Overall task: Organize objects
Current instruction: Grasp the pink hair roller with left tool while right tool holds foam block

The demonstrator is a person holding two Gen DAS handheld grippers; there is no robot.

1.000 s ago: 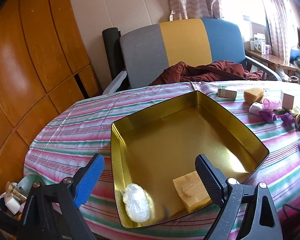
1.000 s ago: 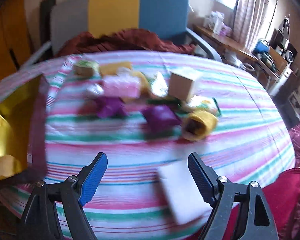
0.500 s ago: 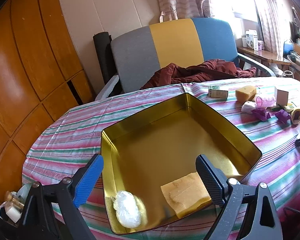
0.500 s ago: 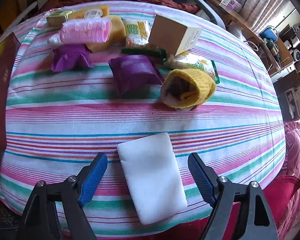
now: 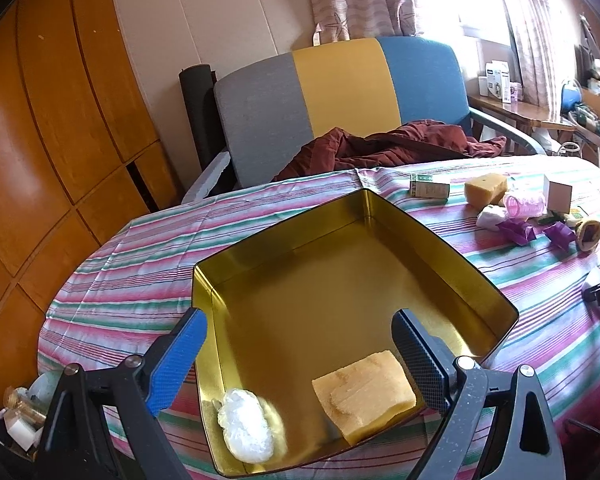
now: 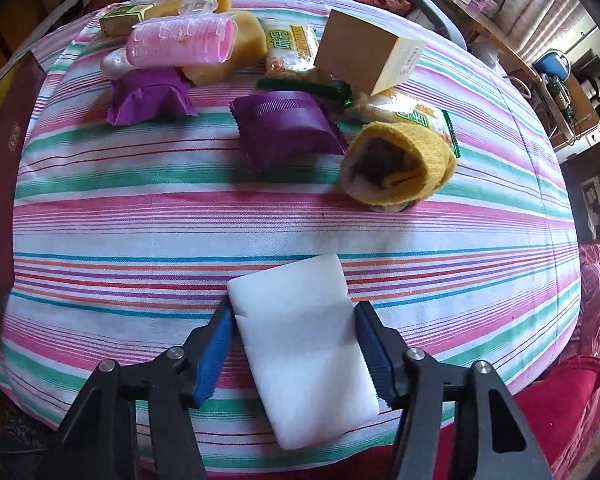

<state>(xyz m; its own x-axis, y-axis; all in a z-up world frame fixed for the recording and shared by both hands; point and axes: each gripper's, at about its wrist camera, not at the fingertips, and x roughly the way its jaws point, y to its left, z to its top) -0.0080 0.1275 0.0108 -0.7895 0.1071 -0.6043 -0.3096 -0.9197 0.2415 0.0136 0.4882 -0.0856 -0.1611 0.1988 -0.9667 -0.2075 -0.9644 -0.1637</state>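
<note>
Now the right gripper point(image 6: 294, 344) has just been closing, and its two blue pads sit against the long sides of a white foam block point(image 6: 300, 344) that lies flat on the striped tablecloth point(image 6: 140, 224) near the table's front edge. The block's left side shows a small dent where the pad meets it, so I judge it soft, springy and very light, probably a cleaning sponge. It should lift with a gentle squeeze; a hard one would only crush it. The grip across the narrow width, about midway along its length, looks like the right place, since the ends would let it droop or twist.

The left gripper point(image 5: 296, 360) hangs with its jaws spread wide and nothing between them, over the near edge of a gold tin tray point(image 5: 496, 292). Inside the tray lie a yellow sponge point(image 5: 364, 396) and a small clear-wrapped white bundle point(image 5: 246, 428), both at the near side, well apart from each other.

Beyond the block, the loose pile holds two purple packets point(image 6: 288, 128), a yellow knitted roll point(image 6: 404, 164), a stack of pink cups point(image 6: 180, 42), a brown cardboard box point(image 6: 364, 56) and snack packets point(image 6: 288, 46). Those packets carry green characters on a yellow band, and the box has small print on its pale end, but neither is sharp enough to read.
</note>
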